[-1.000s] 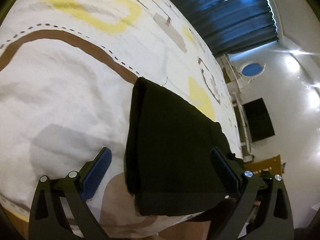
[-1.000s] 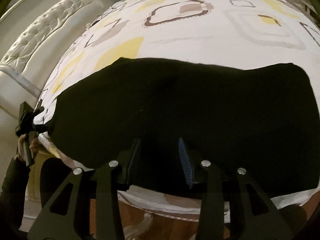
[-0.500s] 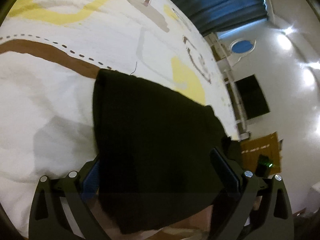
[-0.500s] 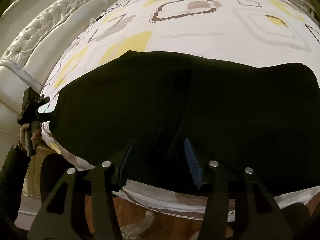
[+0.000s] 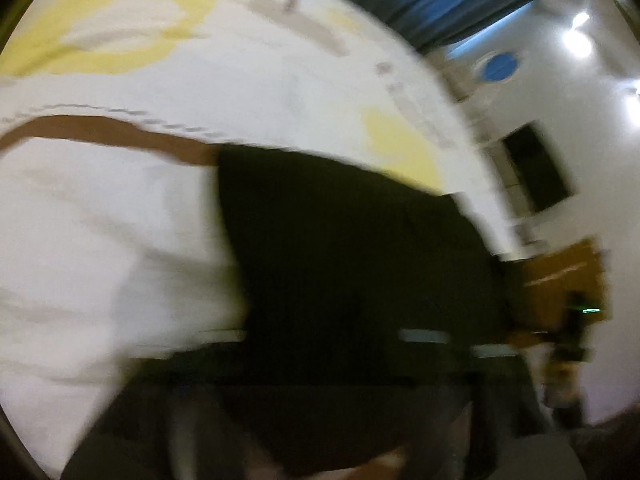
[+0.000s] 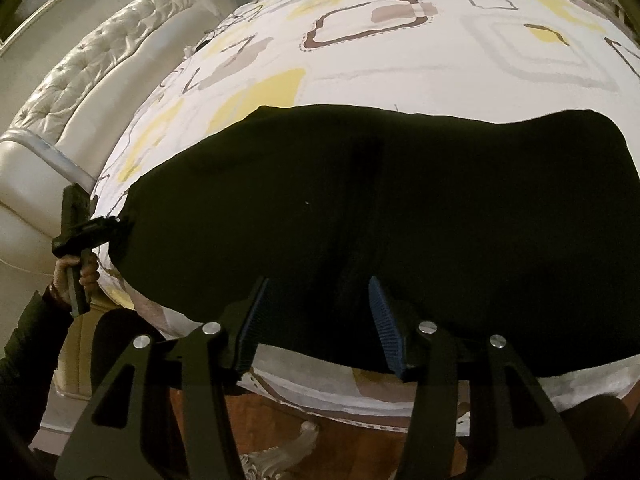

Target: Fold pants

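In the blurred left wrist view, the black pants (image 5: 352, 272) lie on the patterned bedsheet (image 5: 120, 208); the left gripper's jaws have just been closing, though their grip cannot be made out. In the right wrist view, the right gripper (image 6: 316, 320) stands half open over the pants' near edge with cloth between its blue pads (image 6: 384, 320), while the left gripper (image 6: 116, 226) meets the pants' left end.

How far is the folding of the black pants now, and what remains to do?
Done: the black pants lie flat on the bedspread as one long band. In hand: the left gripper has just been closing on the end of the pants by the headboard; the right gripper stands open over the near edge. Left: the fold across the length is not yet made.
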